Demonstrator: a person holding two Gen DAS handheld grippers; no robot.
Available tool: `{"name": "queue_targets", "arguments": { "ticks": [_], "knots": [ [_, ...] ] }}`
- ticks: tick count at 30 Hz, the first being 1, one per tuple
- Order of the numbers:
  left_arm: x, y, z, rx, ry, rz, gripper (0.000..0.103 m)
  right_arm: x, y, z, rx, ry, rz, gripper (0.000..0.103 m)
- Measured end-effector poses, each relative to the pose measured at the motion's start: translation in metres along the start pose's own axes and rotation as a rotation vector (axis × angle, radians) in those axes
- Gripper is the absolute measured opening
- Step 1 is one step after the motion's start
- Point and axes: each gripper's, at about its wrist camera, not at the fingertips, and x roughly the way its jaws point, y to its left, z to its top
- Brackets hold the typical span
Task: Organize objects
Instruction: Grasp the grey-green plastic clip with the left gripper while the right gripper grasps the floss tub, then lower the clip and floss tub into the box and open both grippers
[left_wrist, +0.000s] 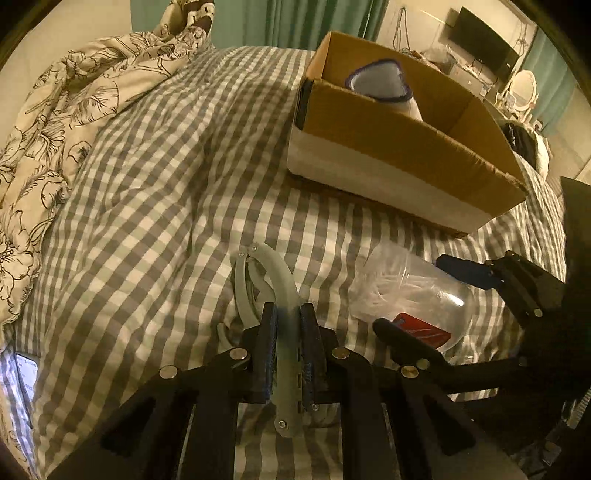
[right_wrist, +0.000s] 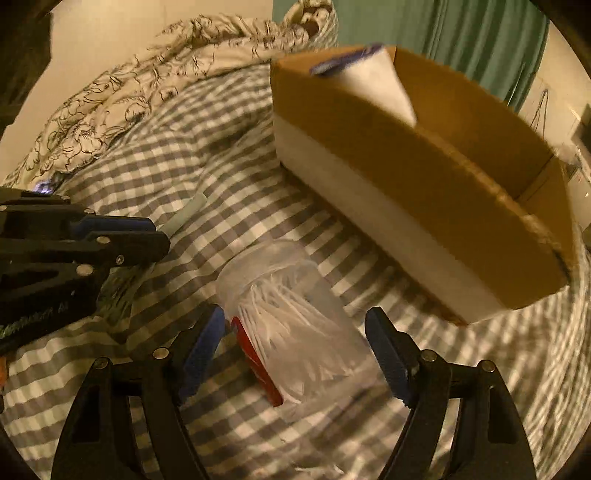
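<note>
My left gripper (left_wrist: 287, 317) is shut on a pale plastic tong-like tool (left_wrist: 280, 288) that lies low over the checked bedsheet. My right gripper (right_wrist: 295, 343) is open, its blue pads either side of a clear jar of cotton swabs (right_wrist: 291, 325) lying on the sheet; I cannot tell whether they touch it. The jar (left_wrist: 413, 295) and the right gripper (left_wrist: 428, 295) also show in the left wrist view. An open cardboard box (left_wrist: 399, 147) stands beyond, holding a white cup with a purple rim (left_wrist: 380, 83). The box (right_wrist: 424, 177) fills the right wrist view's upper right.
A rumpled floral duvet (left_wrist: 66, 118) lies at the left and back of the bed. A lit phone (left_wrist: 26, 373) lies at the sheet's left edge. Green curtains (right_wrist: 461, 37) hang behind. A TV (left_wrist: 484, 48) and a mirror (left_wrist: 522, 85) stand far right.
</note>
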Motion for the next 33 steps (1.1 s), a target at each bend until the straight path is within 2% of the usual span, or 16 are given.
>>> {"name": "queue_targets", "arguments": {
  "ticks": [7,8,9,13,21,27,33],
  "knots": [
    [-0.005,-0.001,-0.002,0.003,-0.016,0.01,0.012,0.01,0.003,-0.003,0.047,0.063,-0.02,0.078],
    [-0.007,-0.001,-0.003,0.003,-0.021,0.011,0.012,0.013,0.004,-0.005,0.048,0.088,-0.033,0.077],
    [-0.01,-0.001,-0.003,0.003,-0.025,0.012,0.012,0.014,0.005,-0.006,0.051,0.099,-0.037,0.069],
    [-0.026,-0.001,-0.006,0.007,-0.046,0.017,0.012,-0.002,0.001,-0.016,0.147,0.086,0.013,0.066],
    [-0.066,-0.008,-0.012,0.022,-0.11,0.026,0.012,-0.053,0.005,-0.028,0.236,0.001,0.006,0.064],
    [-0.099,-0.022,-0.015,0.041,-0.17,0.016,0.012,-0.108,0.005,-0.032,0.283,-0.117,0.036,0.063],
    [-0.129,-0.043,-0.011,0.073,-0.229,-0.011,0.012,-0.16,0.006,-0.035,0.291,-0.206,0.004,0.063]
  ]
}}
